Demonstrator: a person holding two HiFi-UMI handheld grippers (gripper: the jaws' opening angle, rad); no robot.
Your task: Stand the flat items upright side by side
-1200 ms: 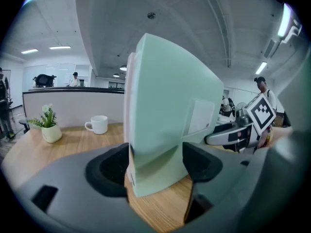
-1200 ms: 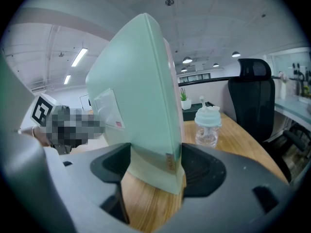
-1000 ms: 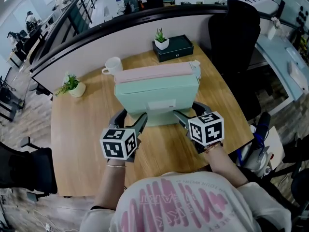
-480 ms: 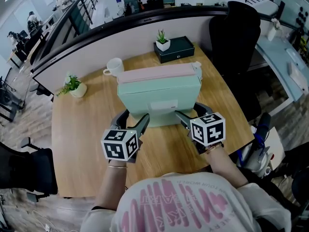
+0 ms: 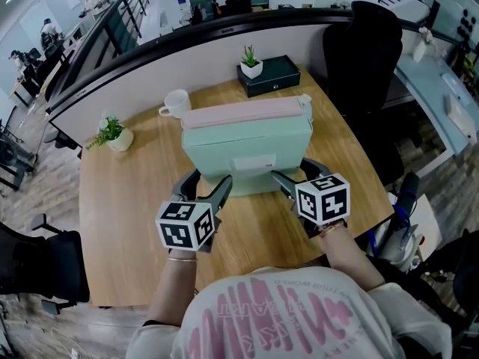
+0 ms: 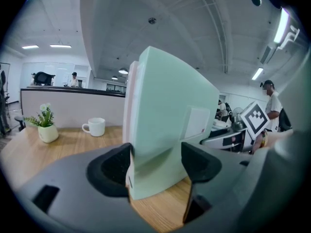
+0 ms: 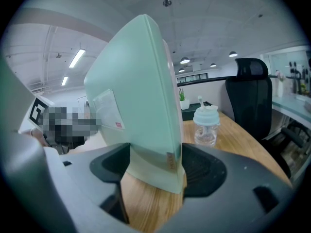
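The mint-green file case point(image 5: 247, 152) stands upright on its long edge on the wooden bench point(image 5: 127, 193), just right of the white mug point(image 5: 174, 102) and on our side of it. We see a thick, smooth slab of matte plastic with rounded corners and a white rectangular label on its near face. A pink case point(image 5: 239, 114) of the same shape stands upright against its back, between it and the mug's side of the bench.

Our left gripper point(image 5: 204, 184) straddles the green case's lower corner on the mug's side. Its dark, textured fingers point(image 6: 112, 166) are set wide and pressed on the case's two faces. Our right gripper point(image 5: 294, 174) grips the opposite lower corner, farther from the mug, and its ribbed fingers point(image 7: 201, 169) clamp the case at the same wide spread.

Left of the mug sits a small potted plant point(image 5: 114, 133) in a round white pot. Well to the mug's right, a flat black box point(image 5: 269, 73) carries a second little plant point(image 5: 250, 62). A clear bottle point(image 7: 206, 125) with a mint lid stands past the far end of the cases from the mug.
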